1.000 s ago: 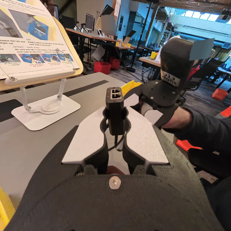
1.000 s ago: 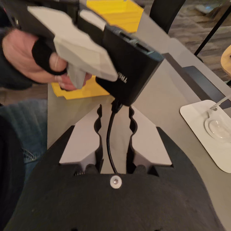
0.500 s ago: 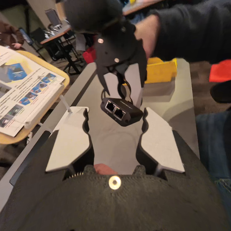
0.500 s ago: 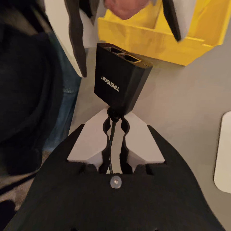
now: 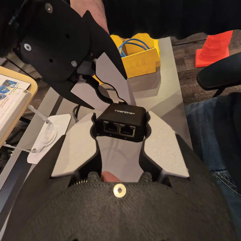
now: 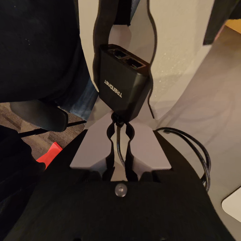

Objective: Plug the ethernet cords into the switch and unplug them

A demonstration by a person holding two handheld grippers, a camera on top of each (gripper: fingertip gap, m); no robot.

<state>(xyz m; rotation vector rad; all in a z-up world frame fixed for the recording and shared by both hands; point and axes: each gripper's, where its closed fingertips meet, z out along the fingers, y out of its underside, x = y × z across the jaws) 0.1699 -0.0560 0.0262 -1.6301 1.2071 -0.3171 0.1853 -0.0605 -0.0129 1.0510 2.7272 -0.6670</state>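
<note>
Between your left gripper's point(image 5: 120, 128) fingers, closed on its sides, sits the small black plastic two-port switch point(image 5: 121, 122), rigid, light, probably slick. Right gripper point(image 6: 120, 125) pinches its thin black cord point(image 6: 119, 147); grip there gently.

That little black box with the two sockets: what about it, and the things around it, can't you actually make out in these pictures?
- Black box: its underside is hidden in both views.
- Black cord: the right gripper covers the plug end; the far end leaves the right wrist view.
- Left gripper: its fingers flank the box; firm contact is unclear.
- Yellow bin: the right gripper and a sleeve cover part; only a blue cable shows, ends unseen.
</note>
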